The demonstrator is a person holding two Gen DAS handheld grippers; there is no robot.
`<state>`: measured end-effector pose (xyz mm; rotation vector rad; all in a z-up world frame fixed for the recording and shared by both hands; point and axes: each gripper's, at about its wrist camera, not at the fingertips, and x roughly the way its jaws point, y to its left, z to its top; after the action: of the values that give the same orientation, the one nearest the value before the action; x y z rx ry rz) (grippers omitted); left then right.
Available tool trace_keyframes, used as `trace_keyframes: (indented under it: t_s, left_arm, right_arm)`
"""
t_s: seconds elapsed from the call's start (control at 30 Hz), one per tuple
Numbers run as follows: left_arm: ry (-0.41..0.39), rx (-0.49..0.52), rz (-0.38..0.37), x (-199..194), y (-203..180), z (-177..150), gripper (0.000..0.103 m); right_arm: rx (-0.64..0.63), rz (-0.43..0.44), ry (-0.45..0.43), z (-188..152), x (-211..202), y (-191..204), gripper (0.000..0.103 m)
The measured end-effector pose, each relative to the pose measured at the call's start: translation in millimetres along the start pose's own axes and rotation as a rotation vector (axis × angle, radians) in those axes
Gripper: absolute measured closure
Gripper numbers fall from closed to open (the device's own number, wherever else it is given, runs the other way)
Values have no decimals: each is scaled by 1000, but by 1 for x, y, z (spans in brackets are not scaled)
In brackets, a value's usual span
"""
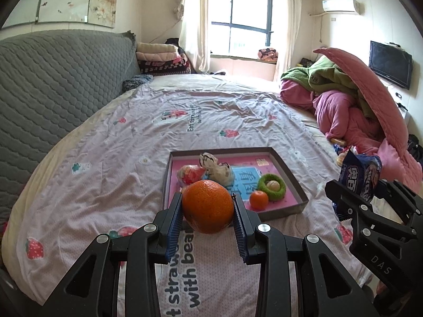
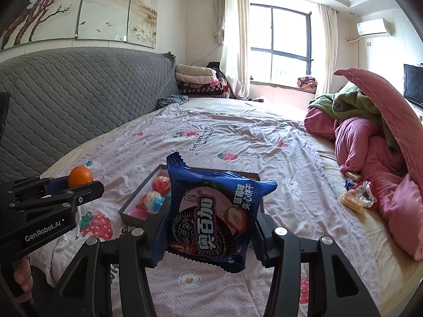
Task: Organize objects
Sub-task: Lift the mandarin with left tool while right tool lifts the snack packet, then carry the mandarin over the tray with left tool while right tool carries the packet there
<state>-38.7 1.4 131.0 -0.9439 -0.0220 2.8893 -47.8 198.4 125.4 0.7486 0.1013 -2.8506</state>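
The left hand-held gripper is clamped on a large round orange fruit, its blue ribbed pads pressing the fruit from both sides. The fruit is held above the pale pink bedsheet printed with strawberries, just in front of a shallow dark-walled cardboard tray with a pink floor.

Inside that tray lie a small orange tangerine, a green fuzzy ring-shaped nest with a pale round piece in its hollow, a crumpled cream-and-black wrapper and a red-and-white wrapped ball. The tangerine lies just beside the nest, on its near side.

The right hand-held gripper is clamped on a blue foil packet of strawberry sandwich cookies, which stands upright between the two black fingers and hides most of the tray behind it. From the right wrist view, red-and-blue wrapped balls show in the tray's left end.

On the bed's right side lies a heap of pink and green quilts. Near its foot are yellow wafer biscuits and a small frilled wrapper on the sheet. A grey quilted headboard runs along the left. At the lower left edge of the right wrist view, the fingers of a person's hand show below the left gripper.
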Motion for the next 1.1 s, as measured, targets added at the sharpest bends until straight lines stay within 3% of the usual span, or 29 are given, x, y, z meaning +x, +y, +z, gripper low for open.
trace_keyframes:
  t_s: [0.63, 1.1]
  left_arm:
    - [-68, 13, -2, 18, 2, 64, 67]
    - [-91, 18, -2, 59, -2, 111, 67]
  right_arm:
    - [-44, -25, -48, 45, 18, -13, 51]
    - [-59, -43, -69, 77, 54, -31, 51]
